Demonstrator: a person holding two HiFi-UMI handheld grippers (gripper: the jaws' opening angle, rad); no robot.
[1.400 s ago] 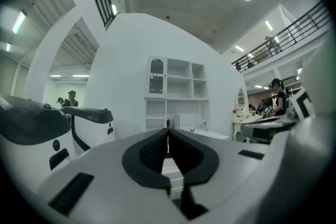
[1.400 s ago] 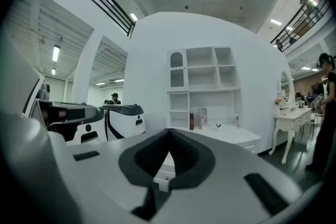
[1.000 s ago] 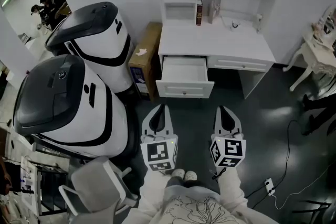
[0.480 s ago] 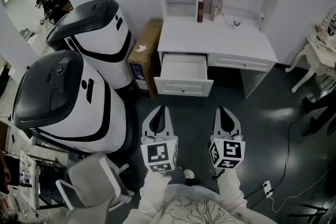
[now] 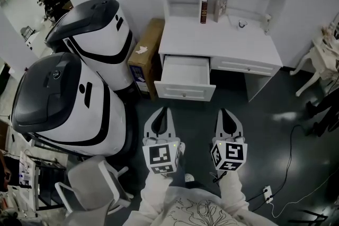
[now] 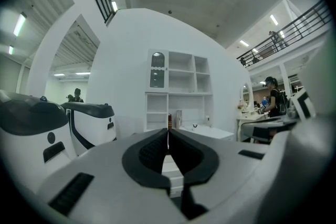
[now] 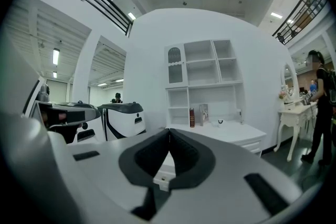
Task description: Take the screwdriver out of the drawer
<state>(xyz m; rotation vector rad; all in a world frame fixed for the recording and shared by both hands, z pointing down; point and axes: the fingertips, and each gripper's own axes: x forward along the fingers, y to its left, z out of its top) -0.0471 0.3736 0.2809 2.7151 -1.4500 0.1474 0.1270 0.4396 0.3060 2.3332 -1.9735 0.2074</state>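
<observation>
Two big white-and-black machines point(image 5: 69, 103) stand to the left of my left tongs point(image 5: 164, 109). Ahead of both tongs, the white table point(image 5: 222, 45) has its drawer point(image 5: 184, 93) open. I cannot make out the screwdriver in it at this size. Only the head view looks into the drawer; the gripper views catch just its front behind the tips. The left tongs and right tongs point(image 5: 223, 110) are both closed, empty.

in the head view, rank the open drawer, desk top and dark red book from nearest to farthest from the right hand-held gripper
From the right hand-held gripper:
1. open drawer, just ahead, to its left.
2. desk top, behind and above the drawer.
3. dark red book, upright at the desk's back.
</observation>
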